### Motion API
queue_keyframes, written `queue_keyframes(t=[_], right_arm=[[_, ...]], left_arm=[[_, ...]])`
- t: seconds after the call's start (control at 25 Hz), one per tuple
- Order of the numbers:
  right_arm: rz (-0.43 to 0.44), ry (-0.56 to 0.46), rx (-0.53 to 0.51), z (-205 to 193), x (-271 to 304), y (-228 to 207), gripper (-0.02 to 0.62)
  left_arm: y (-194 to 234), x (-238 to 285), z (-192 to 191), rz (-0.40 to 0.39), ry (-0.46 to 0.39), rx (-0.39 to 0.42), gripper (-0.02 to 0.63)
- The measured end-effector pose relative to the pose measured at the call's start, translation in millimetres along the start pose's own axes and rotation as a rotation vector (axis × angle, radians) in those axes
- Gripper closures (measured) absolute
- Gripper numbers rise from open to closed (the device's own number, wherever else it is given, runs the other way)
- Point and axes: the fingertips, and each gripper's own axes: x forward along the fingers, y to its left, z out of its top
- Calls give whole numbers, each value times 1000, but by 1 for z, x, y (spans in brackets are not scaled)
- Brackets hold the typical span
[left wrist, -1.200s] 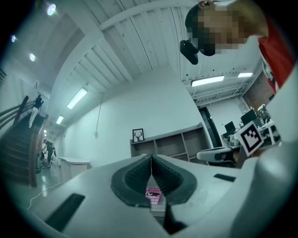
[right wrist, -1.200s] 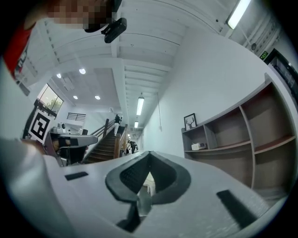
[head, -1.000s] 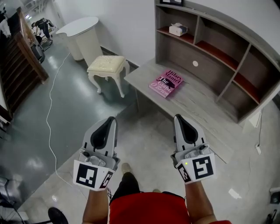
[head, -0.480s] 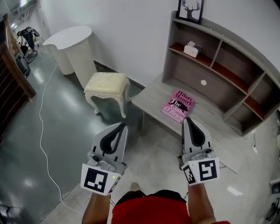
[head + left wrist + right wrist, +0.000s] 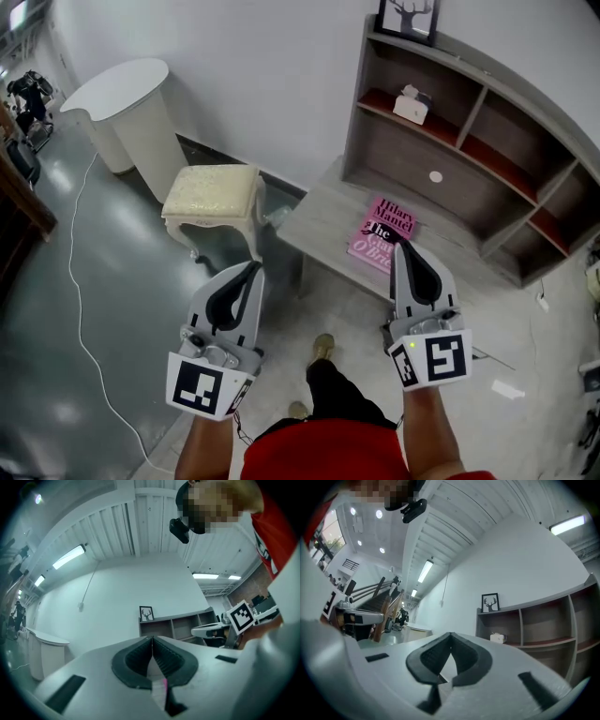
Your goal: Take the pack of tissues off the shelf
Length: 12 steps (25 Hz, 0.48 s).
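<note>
White tissue pack (image 5: 411, 106) on shelf (image 5: 379, 98), beyond left gripper (image 5: 251, 267), right gripper (image 5: 402, 247); fingers (image 5: 419, 274) closed, empty.

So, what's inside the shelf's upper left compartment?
The white pack of tissues on the red board, nothing else visible. Whatever lies directly behind the pack is covered by it.

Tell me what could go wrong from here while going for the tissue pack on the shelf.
The right gripper is shut; unless opened, it might push the pack of tissues deeper into its upper-left compartment. Reaching over the desk could brush the pink book. The stool stands close on the left, a possible bump.
</note>
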Motion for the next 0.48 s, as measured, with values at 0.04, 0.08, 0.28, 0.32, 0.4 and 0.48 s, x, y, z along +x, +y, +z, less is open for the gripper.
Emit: queue_keyframes(t=[0.04, 0.08, 0.28, 0.32, 0.4, 0.48], right_arm=[[-8, -3, -1, -3, 10, -3, 589], [-15, -7, -2, -7, 20, -8, 589], [-76, -12, 13, -24, 83, -44, 589], [-91, -6, 16, -28, 97, -54, 589], [-111, 5, 17, -37, 123, -71, 589], [-125, 14, 14, -47, 147, -88, 589]], left_arm=[[5, 8, -3, -4, 0, 5, 597], [10, 17, -6, -6, 0, 10, 597], [40, 82, -21, -26, 1, 24, 597], [46, 97, -25, -29, 1, 25, 597], [57, 129, -33, -36, -2, 23, 597], [64, 162, -43, -46, -5, 17, 597]])
